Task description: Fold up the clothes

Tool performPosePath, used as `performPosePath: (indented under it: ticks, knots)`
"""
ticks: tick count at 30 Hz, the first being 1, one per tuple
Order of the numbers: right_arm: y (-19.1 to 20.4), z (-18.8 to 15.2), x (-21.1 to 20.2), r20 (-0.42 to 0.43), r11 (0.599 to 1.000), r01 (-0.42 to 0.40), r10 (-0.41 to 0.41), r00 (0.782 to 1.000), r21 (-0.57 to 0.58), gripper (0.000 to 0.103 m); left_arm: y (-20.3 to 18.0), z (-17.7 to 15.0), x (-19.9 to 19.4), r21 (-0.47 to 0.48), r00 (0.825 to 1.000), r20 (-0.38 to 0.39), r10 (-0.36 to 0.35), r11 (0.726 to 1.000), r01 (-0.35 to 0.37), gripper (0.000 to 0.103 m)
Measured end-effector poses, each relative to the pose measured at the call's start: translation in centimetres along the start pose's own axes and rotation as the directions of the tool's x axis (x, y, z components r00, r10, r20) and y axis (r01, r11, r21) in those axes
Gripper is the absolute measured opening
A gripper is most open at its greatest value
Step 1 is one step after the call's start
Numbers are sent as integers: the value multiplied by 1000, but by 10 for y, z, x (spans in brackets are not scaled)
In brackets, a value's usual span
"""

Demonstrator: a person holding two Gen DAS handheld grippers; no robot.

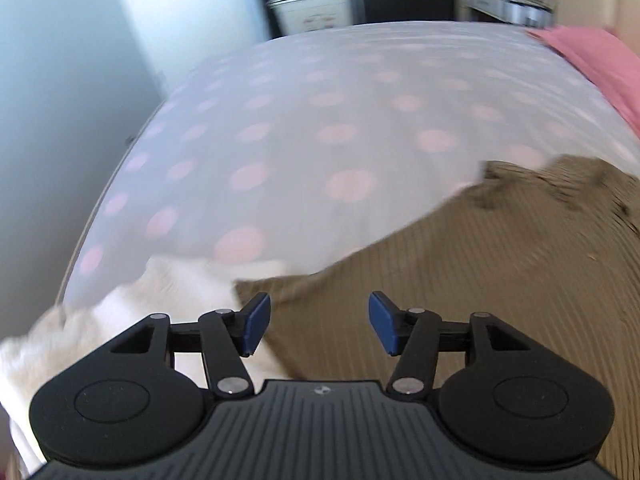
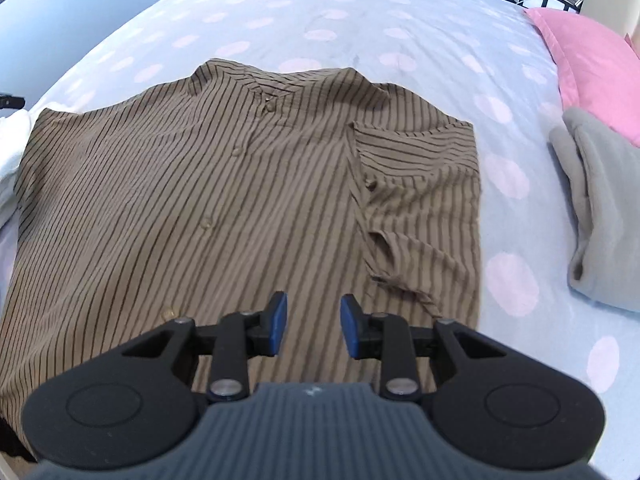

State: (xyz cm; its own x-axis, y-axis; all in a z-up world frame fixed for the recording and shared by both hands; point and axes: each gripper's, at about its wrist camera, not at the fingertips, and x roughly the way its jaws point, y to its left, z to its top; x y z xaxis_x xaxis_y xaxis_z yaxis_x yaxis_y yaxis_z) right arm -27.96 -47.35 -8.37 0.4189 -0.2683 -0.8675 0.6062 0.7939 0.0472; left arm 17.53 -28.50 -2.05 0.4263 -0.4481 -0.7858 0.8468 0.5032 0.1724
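Starting at my left, a white fluffy garment (image 1: pixel 120 320) lies bunched at the bed's edge, its lay unclear through the blur. My left gripper (image 1: pixel 316 322) hangs over the near left corner of the brown striped shirt (image 2: pixel 224 200), jaws spread wide, nothing between them. The shirt lies button-side up on the dotted bedsheet (image 2: pixel 320 12), collar away from me. Its left side is spread out flat to the edge, with no fold in it that I can see. Moving right, my right gripper (image 2: pixel 313 330) hovers above the lower front, jaws parted about halfway and also empty. Just beyond it the right sleeve (image 2: pixel 416 184) is turned in over the body (a bit rumpled at the cuff), so that side makes a fairly straight edge. Judging by this, the shirt is partway folded: one side in, the other side and the lengthwise folds remaining. Further right a grey garment (image 2: pixel 600 216) sits already folded, near the pink pillow (image 2: pixel 592 64).
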Motion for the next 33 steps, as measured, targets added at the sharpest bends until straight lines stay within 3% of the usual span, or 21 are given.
performPosePath:
  ticks: [6, 11, 13, 15, 17, 19, 26, 33]
  knots:
    - [25, 17, 28, -40, 1000, -19, 18, 999, -25, 37, 47, -17, 37, -129, 999, -32, 22, 991, -26, 53]
    - [36, 28, 49, -75, 999, -7, 4, 997, -47, 37, 62, -23, 65, -203, 999, -31, 7, 979, -13, 48]
    - [38, 31, 56, -81, 999, -11, 6, 997, -53, 37, 61, -24, 75, -201, 999, -34, 4, 980, -11, 33]
    - [40, 32, 62, -86, 998, -17, 11, 996, -63, 37, 62, -25, 83, -195, 999, -29, 15, 981, -20, 25]
    - [40, 33, 66, -91, 997, -20, 14, 996, -69, 37, 63, -27, 88, -191, 1000, -28, 10, 981, -15, 7]
    - [40, 33, 69, -91, 997, -21, 14, 996, -76, 37, 61, -26, 85, -178, 1000, -5, -9, 984, 8, 1]
    - [39, 32, 68, -84, 996, -34, 27, 996, -77, 37, 13, 13, 50, -55, 994, 50, -94, 994, 97, 0]
    - [39, 31, 56, -61, 994, -55, 50, 997, -90, 37, -68, 49, 55, 41, 980, 3, -198, 979, 197, 0]
